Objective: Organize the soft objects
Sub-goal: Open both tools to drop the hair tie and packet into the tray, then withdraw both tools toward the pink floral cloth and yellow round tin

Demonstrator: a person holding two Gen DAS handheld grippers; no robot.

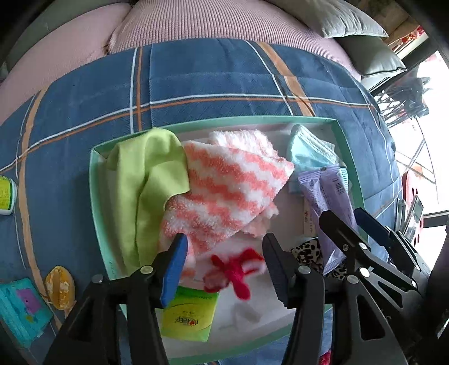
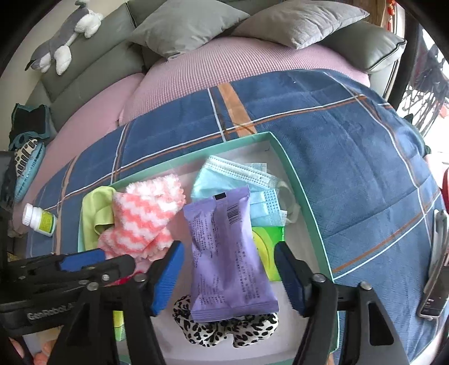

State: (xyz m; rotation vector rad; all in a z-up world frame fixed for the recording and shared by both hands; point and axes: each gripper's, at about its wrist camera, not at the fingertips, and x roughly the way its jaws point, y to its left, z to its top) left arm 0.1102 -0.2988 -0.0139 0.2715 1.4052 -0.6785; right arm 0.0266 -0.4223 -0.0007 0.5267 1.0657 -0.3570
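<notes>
A shallow green-rimmed tray [image 1: 94, 179] [image 2: 297, 179] lies on a blue plaid blanket. In it are a lime cloth [image 1: 146, 179], pink-and-white striped fuzzy socks [image 1: 224, 185] [image 2: 146, 213], blue face masks [image 1: 306, 151] [image 2: 238, 179], a purple packet [image 1: 331, 202] [image 2: 227, 252], a leopard scrunchie [image 2: 224, 328], a red fuzzy bow [image 1: 238, 269] and a green tissue pack [image 1: 188, 317]. My left gripper [image 1: 224, 266] is open above the red bow. My right gripper [image 2: 228, 278] is open, one finger on each side of the purple packet, not gripping it.
A white pill bottle [image 2: 38, 219], an orange object [image 1: 60, 286] and a teal packet [image 1: 19, 308] lie on the blanket left of the tray. A phone [image 2: 435, 269] lies at right. Grey pillows [image 2: 297, 22] and a plush toy [image 2: 64, 36] sit behind.
</notes>
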